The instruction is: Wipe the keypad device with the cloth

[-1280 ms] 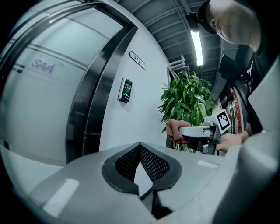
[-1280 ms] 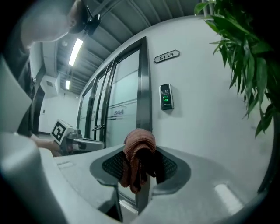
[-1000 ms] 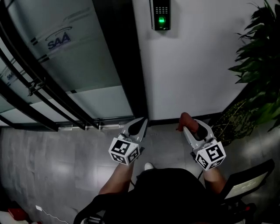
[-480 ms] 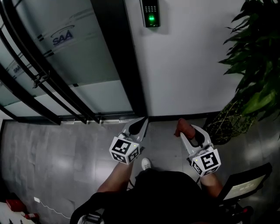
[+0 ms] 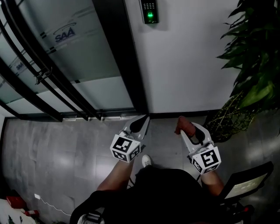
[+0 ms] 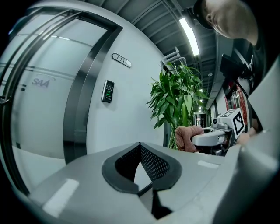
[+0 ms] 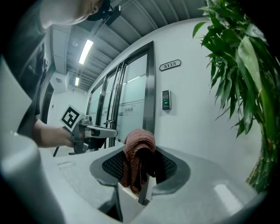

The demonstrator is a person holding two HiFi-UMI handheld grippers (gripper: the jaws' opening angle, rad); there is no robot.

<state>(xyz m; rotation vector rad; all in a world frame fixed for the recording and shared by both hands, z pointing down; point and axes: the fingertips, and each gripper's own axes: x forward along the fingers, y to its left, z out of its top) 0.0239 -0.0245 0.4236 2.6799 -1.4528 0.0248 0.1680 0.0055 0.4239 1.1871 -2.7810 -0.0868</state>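
The keypad device (image 5: 149, 11), black with a green light, hangs on the white wall beside the door frame, well above and beyond both grippers. It also shows in the left gripper view as the keypad device (image 6: 107, 91) and in the right gripper view as the keypad device (image 7: 166, 99). My right gripper (image 5: 186, 128) is shut on a reddish-brown cloth (image 5: 184, 125), which bunches over the jaws as the cloth (image 7: 138, 155). My left gripper (image 5: 144, 119) is shut with nothing in it, its pads meeting at the left gripper (image 6: 140, 148). Both grippers are held low, side by side, pointing at the wall.
A frosted glass door (image 5: 65, 52) with black bar handles (image 5: 41, 76) stands left of the keypad. A tall leafy plant (image 5: 256, 65) in a pot fills the right side. A door number plate (image 7: 169, 64) is above the keypad. Grey tiled floor (image 5: 52, 153) lies below.
The head view has shifted a little, so the keypad sits further left and higher in the picture. Both grippers keep their pose, with the cloth still in the right one.
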